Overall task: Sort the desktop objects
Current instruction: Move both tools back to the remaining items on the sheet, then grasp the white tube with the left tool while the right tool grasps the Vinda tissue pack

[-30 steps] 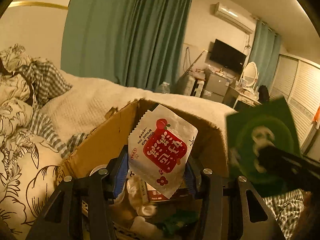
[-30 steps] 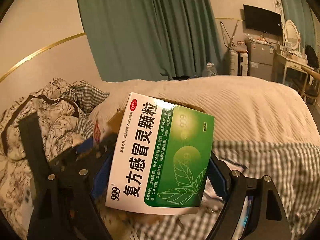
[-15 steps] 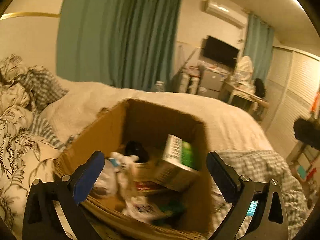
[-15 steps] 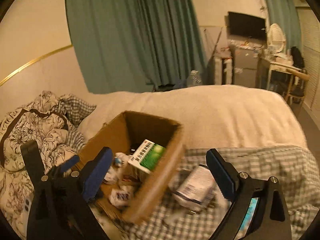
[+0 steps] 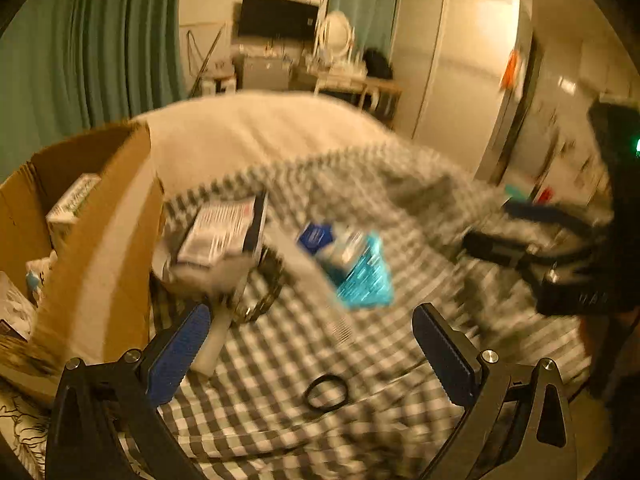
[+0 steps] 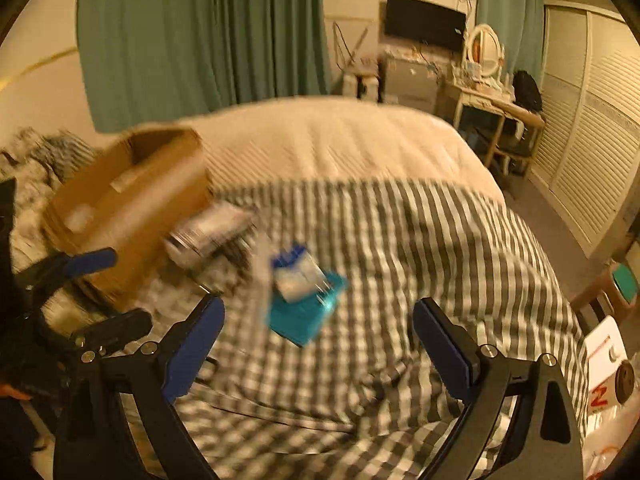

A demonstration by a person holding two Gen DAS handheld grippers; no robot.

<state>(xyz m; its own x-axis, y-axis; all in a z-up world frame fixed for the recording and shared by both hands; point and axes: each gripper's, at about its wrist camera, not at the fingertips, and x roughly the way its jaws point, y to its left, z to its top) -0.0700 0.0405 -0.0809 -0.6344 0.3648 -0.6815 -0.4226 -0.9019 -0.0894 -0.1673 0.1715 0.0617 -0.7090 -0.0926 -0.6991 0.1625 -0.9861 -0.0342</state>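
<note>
Our left claw (image 5: 310, 334) stands wide apart over the checked blanket (image 5: 280, 368) on the bed, its blue pads holding nothing. Ahead of it, between the lines of its two fingers and slightly further up the bed, lies a teal packet (image 5: 362, 284) with a small blue-and-white box (image 5: 332, 244) resting on top of it. To the left of those, just beside the cardboard box (image 5: 100, 240), sits a flat pack with printed text (image 5: 222, 232), on top of other blurred clutter. A black ring (image 5: 326, 393) lies on the blanket close in front of the claw, nearer its right finger. A white-and-green carton (image 5: 72, 204) shows inside the cardboard box.

Our right claw (image 6: 318, 322) is likewise spread wide and empty. The teal packet (image 6: 306, 314) and the small box (image 6: 296, 272) lie just ahead of it, closer to its left finger. The flat pack (image 6: 212, 228) rests against the cardboard box (image 6: 128, 204) further left. Both views are smeared by motion, so finer detail on the items cannot be made out.
</note>
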